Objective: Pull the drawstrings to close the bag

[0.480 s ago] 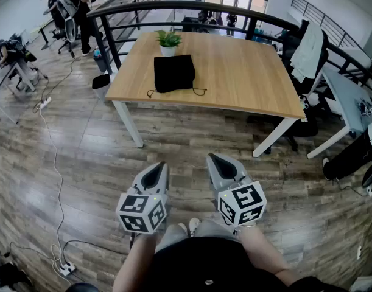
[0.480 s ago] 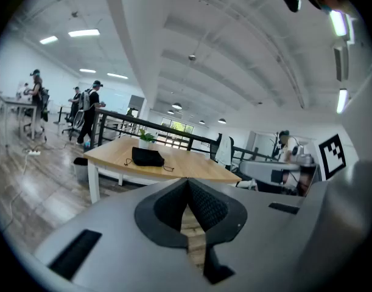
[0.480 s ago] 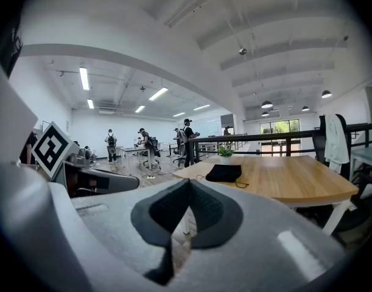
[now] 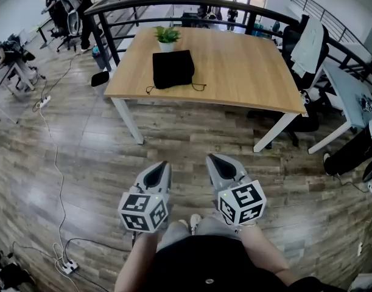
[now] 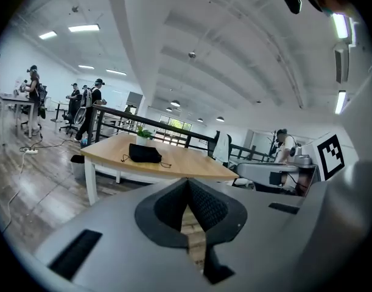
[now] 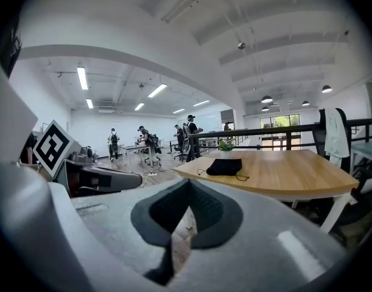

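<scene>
A black drawstring bag (image 4: 173,68) lies flat on the wooden table (image 4: 246,72), near its left front part, with thin black drawstrings (image 4: 200,87) trailing off both front corners. The bag also shows far ahead in the left gripper view (image 5: 144,154) and the right gripper view (image 6: 224,166). My left gripper (image 4: 161,166) and right gripper (image 4: 212,159) hang side by side over the floor, well short of the table. Both are shut with nothing between the jaws.
A small potted plant (image 4: 166,39) stands on the table behind the bag. A black railing (image 4: 173,6) runs behind the table. Chairs with a white garment (image 4: 308,44) stand at the right. Cables and a power strip (image 4: 66,266) lie on the wood floor at left. People work at far desks.
The view has shifted slightly, and the table and bag sit a little nearer. Both grippers keep their places and stay shut.
</scene>
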Tool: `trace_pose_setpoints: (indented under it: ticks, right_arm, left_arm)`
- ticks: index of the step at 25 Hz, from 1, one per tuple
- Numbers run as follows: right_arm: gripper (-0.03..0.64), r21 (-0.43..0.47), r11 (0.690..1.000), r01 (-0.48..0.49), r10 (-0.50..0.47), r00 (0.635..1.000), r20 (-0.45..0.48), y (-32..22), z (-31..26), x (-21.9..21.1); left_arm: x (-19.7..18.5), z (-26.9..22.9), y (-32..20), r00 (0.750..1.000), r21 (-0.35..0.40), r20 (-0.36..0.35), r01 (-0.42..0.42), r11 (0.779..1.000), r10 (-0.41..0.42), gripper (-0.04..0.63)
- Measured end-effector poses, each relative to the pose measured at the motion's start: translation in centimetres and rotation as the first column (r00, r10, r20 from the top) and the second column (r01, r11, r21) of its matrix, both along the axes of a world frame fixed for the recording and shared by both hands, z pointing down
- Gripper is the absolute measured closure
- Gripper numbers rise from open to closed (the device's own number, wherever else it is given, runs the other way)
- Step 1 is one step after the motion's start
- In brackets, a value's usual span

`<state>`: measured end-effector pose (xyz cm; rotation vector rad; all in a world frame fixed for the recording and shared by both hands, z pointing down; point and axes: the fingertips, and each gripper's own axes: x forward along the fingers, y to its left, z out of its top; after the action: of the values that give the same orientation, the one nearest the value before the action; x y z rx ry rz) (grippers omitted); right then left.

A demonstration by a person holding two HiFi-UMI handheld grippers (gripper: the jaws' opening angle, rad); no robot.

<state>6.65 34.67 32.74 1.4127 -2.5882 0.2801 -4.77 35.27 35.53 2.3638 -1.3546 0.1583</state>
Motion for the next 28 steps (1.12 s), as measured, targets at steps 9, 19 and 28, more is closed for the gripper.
trace_pose_setpoints:
  ticks: [9, 19, 28]
  right_arm:
    - [0.618, 0.006, 0.999, 0.038, -0.039, 0.993, 0.116, 0.1, -0.8, 0.4]
    - [0.618, -0.003, 0.998, 0.059, -0.058, 0.994, 0.092, -1.6, 1.0, 2.5]
    - [0.618, -0.049, 0.995, 0.091, -0.087, 0.993, 0.086, -4.2, 3.0, 2.5]
  left_arm:
    - [1.9, -0.3, 0.2, 0.999, 0.025, 0.000, -0.043, 0.999, 0.043, 0.581]
    - [3.4, 1.4, -1.1, 1.000, -0.018, -0.022, -0.002, 1.000, 0.001, 0.581]
    - [3.8, 3.1, -3.8, 0.999, -0.066, -0.039, 0.012, 0.998, -0.014, 0.581]
